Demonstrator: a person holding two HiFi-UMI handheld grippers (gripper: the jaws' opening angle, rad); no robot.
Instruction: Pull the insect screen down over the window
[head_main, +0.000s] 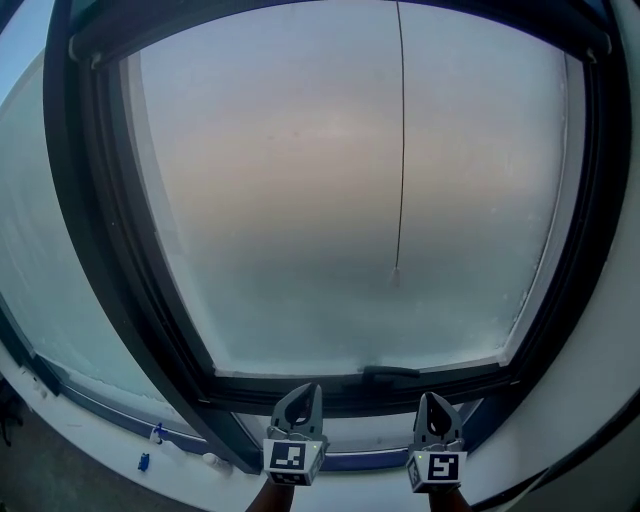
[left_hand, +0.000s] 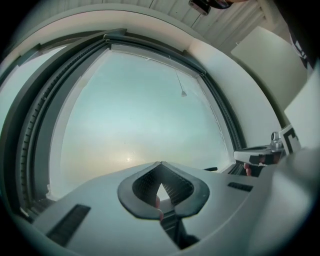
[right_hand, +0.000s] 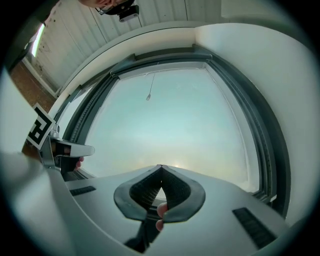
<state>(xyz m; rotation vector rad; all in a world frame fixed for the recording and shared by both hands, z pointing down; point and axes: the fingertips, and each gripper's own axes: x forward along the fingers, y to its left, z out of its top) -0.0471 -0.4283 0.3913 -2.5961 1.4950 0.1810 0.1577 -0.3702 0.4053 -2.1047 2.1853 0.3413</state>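
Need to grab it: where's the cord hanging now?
In the head view the cord hangs right of centre over the pane, ending above, slightly left of, the right tool.

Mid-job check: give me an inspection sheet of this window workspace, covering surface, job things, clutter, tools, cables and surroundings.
Surface: white sill below the dark window frame; the pane is hazy.
Job's things: pull cord hangs from the top of the frame, with its end free at mid-pane; cannot tell whether the screen is down.
Clutter: small blue item on the sill at the left.
Grippers: left tool and right tool are both shut and empty, low by the bottom frame and apart from the cord.
Cables: nothing seen.
Surroundings: white wall at the right; panelled ceiling above.
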